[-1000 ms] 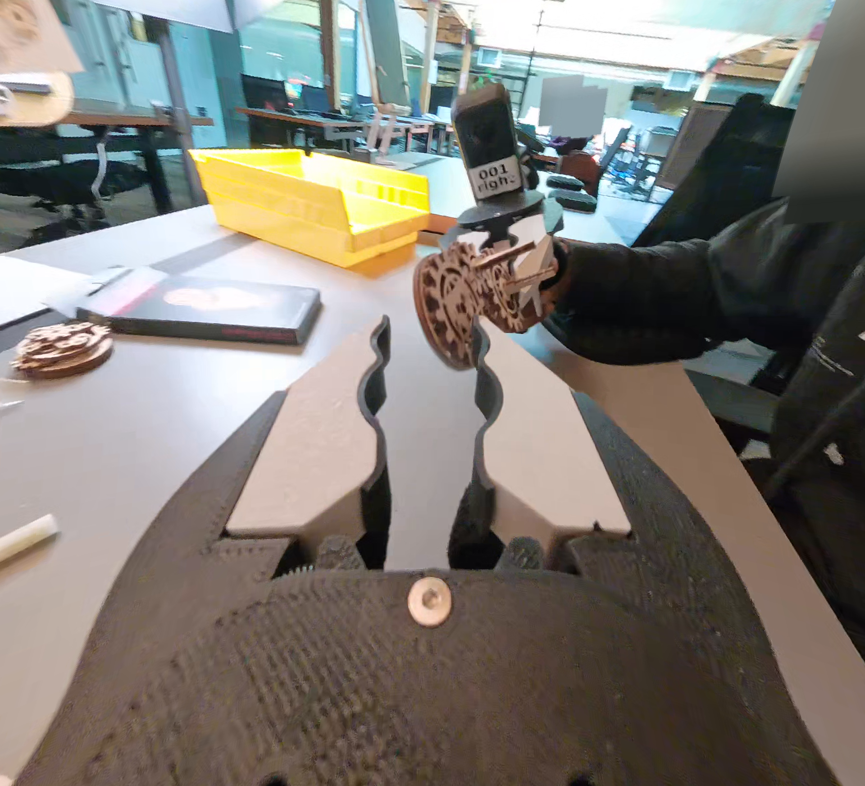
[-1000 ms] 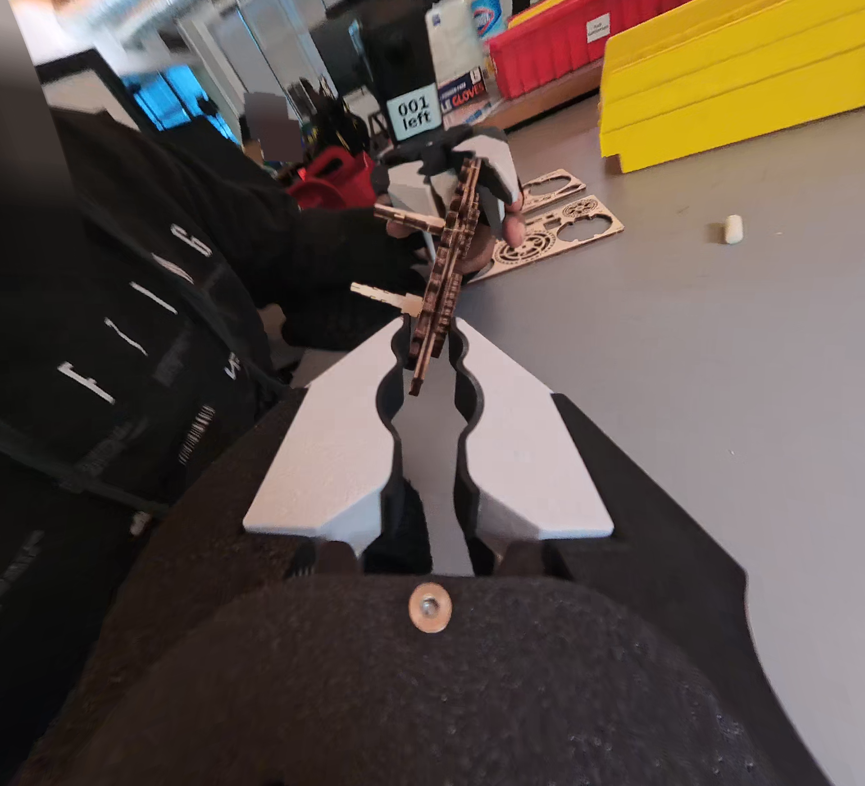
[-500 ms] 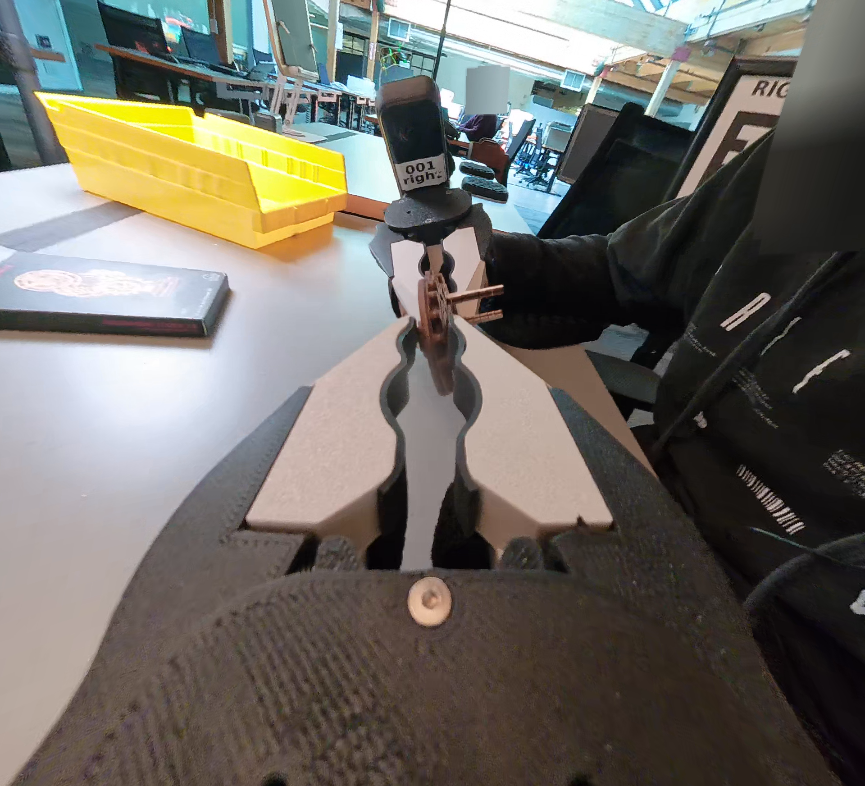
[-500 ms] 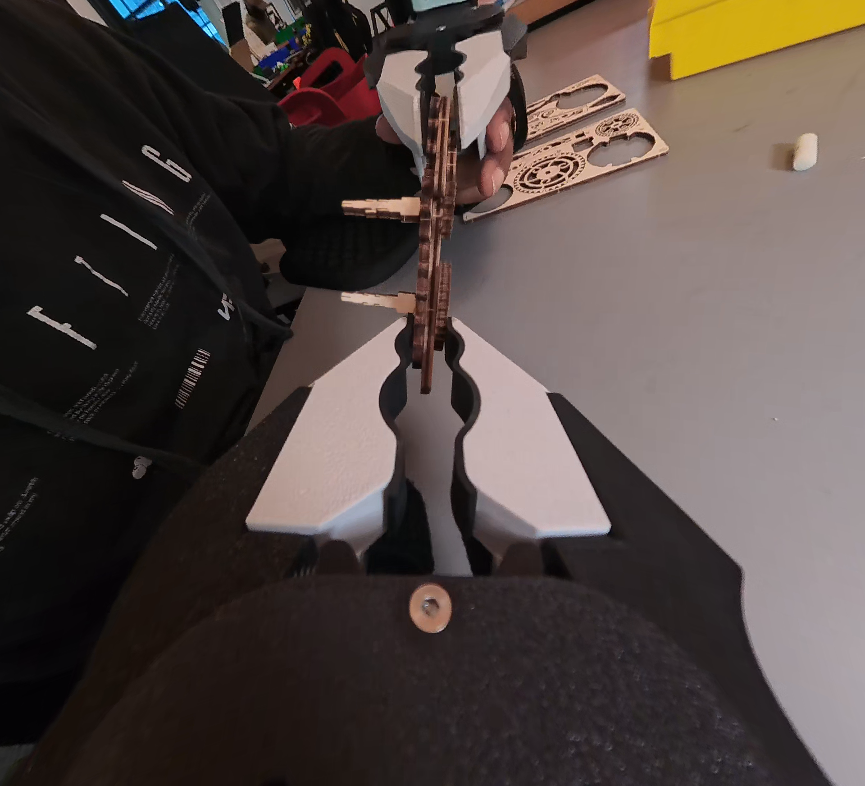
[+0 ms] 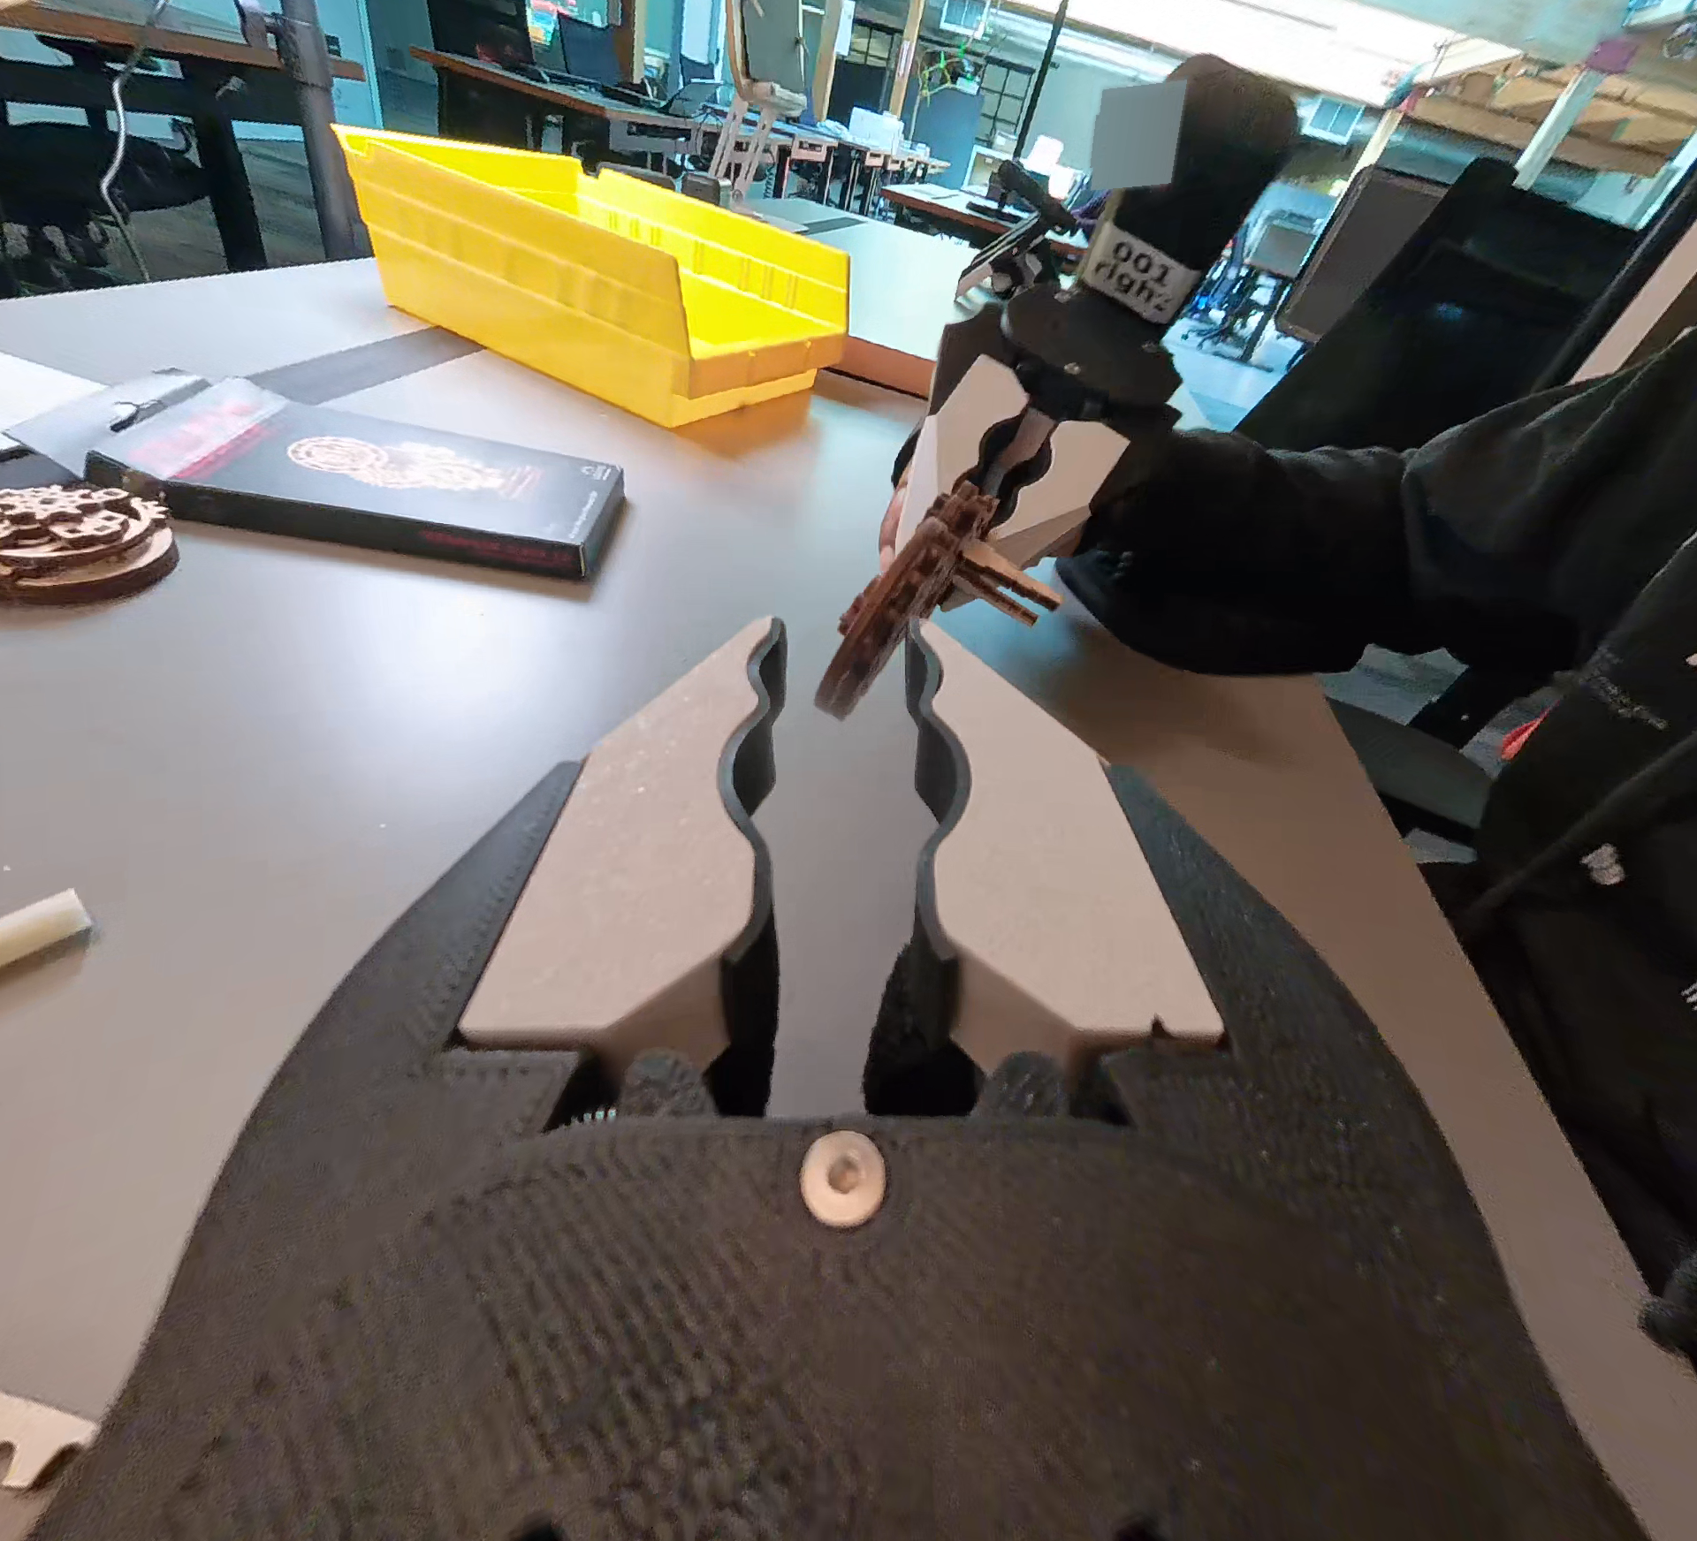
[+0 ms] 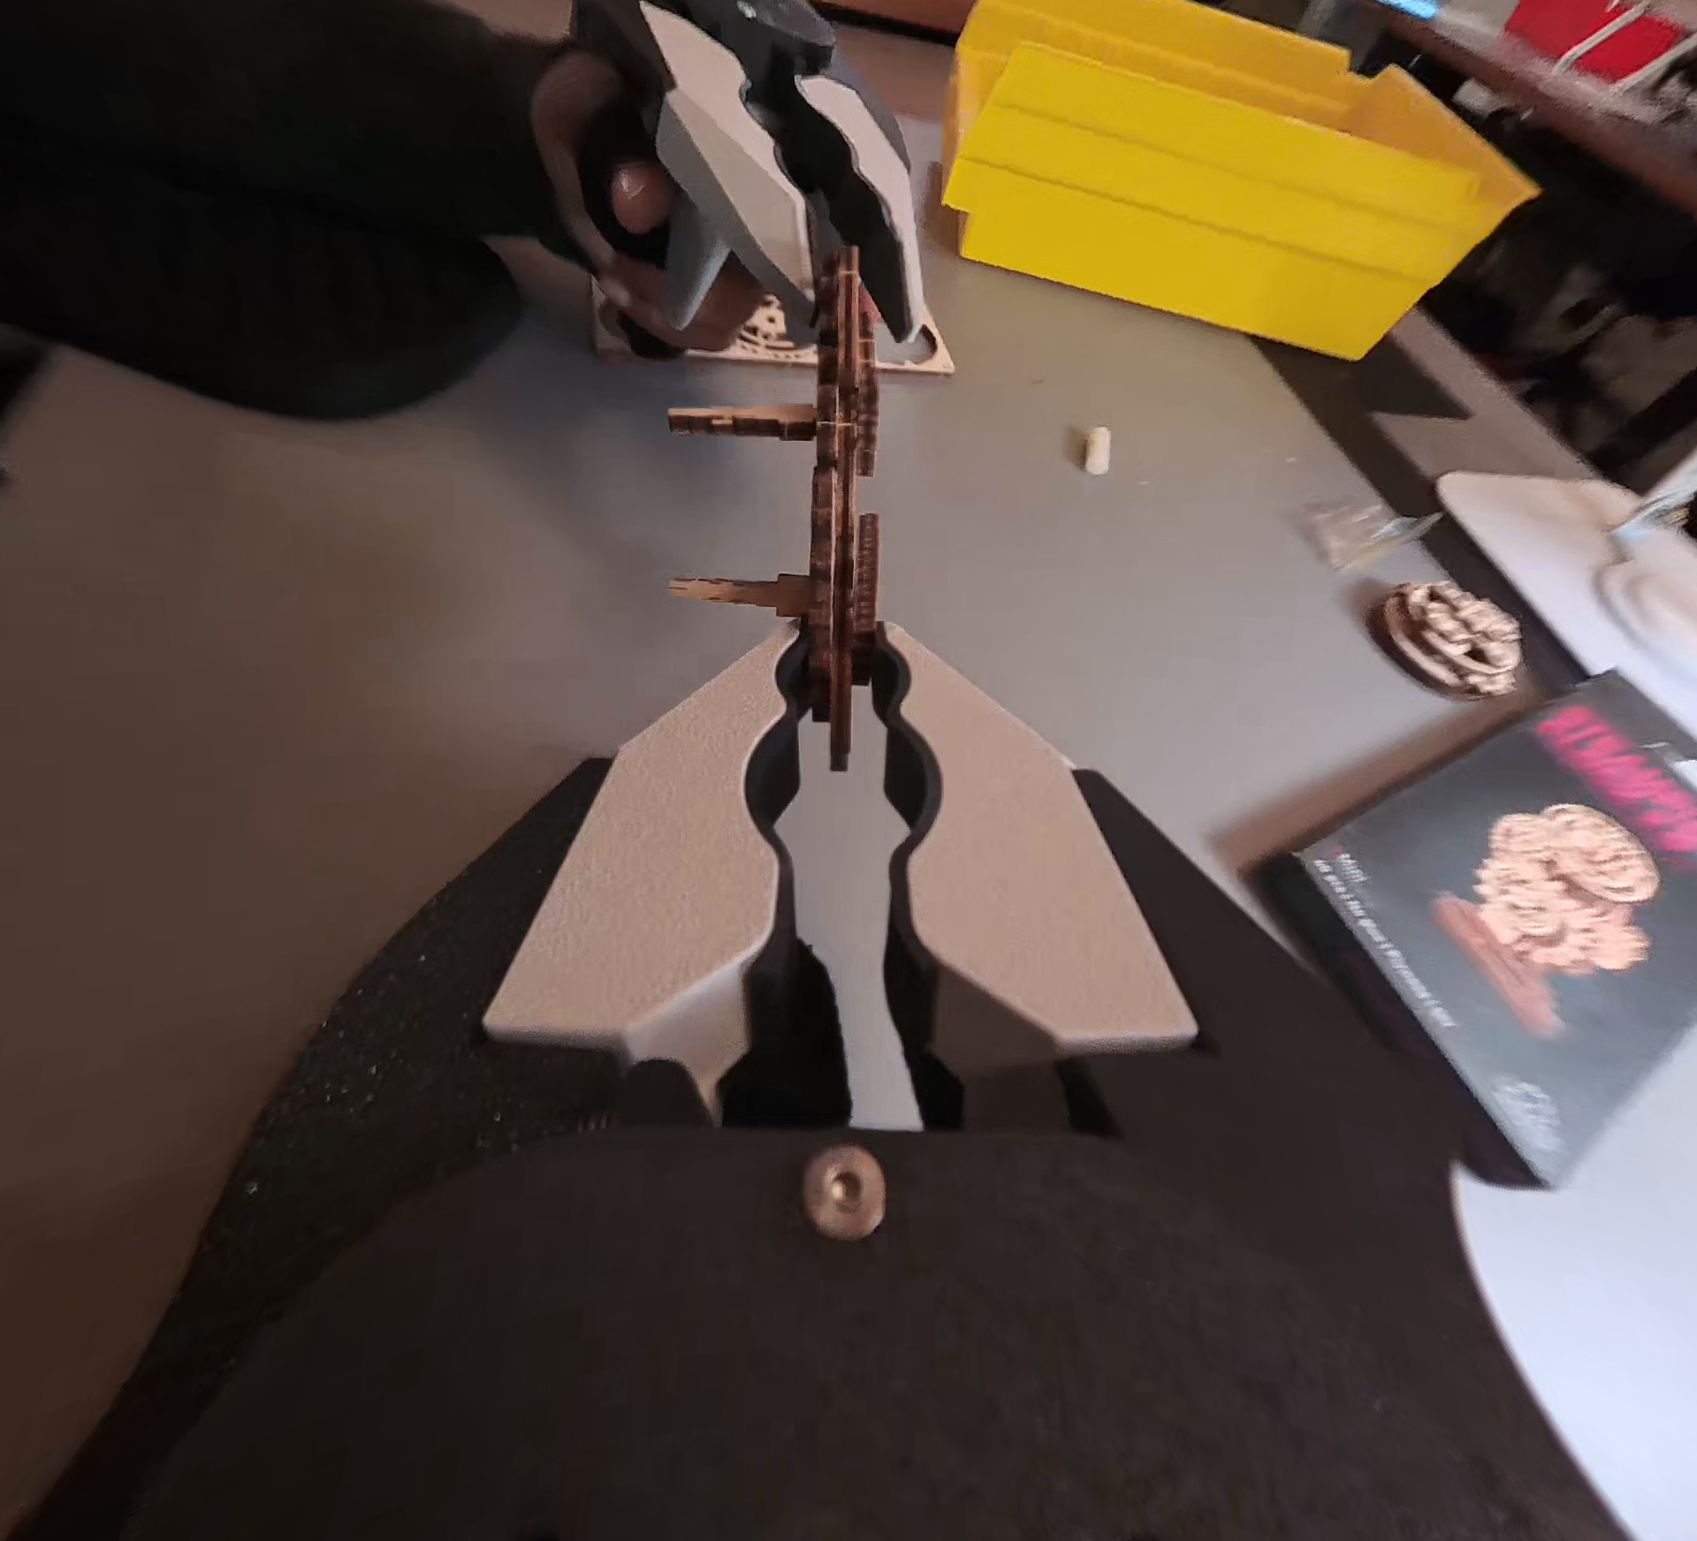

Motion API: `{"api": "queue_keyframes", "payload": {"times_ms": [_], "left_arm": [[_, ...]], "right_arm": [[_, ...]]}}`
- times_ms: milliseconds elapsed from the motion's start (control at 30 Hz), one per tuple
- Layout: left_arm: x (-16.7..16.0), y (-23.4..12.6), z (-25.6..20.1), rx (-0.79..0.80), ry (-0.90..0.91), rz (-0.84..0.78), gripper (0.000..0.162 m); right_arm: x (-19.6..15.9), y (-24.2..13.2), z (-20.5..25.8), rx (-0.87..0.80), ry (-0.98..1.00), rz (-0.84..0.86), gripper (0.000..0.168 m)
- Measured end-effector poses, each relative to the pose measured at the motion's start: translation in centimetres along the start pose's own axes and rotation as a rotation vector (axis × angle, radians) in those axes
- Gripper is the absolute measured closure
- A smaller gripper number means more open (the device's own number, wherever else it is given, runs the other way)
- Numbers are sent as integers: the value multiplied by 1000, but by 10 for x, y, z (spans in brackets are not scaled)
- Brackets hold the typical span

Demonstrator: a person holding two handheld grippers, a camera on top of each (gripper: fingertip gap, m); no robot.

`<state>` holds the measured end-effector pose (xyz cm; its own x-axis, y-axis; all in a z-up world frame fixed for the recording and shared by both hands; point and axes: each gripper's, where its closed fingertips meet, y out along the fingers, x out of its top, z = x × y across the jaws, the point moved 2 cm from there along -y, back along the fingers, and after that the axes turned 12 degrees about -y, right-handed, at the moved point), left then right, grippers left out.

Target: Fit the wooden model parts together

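While tilted, right claw [image 6: 840, 652] gripping gearwork [image 6: 840, 487]

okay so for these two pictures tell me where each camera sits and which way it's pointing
Left wrist view: sits on the left tongs, open, facing the right tongs, sleeve, yellow bin.
Right wrist view: sits on the right tongs, which grip the wooden gear assembly, facing the left tongs and hand.
Shared: gear assembly, bin, grey table, black box.

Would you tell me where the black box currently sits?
In the left wrist view, the black box lies flat on the table's left side, between the yellow bin and the round wooden model.
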<state>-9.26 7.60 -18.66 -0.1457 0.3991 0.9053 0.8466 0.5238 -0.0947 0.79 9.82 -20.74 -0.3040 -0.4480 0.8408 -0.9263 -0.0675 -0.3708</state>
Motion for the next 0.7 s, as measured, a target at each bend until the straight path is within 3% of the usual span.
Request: {"api": "queue_keyframes", "payload": {"times_ms": [167,333,433,533,600,700], "left_arm": [[-10,4,2,69,114,61,145],[-10,4,-6,64,223,63,148],[-4,4,-7,17,24,61,150],[2,1,1,-38,-261,19,151],[3,-1,6,-68,-396,-5,151],[3,-3,13,-78,-494,-21,152]], "right_arm": [[-5,4,-2,-94,-193,88,159],[2,2,3,-31,-65,18,158],[3,1,-1,20,114,-35,157],[8,-4,-14,-42,144,-81,150],[9,-6,-15,-64,93,-76,145],[8,-6,-18,-158,-87,-24,123]]}}
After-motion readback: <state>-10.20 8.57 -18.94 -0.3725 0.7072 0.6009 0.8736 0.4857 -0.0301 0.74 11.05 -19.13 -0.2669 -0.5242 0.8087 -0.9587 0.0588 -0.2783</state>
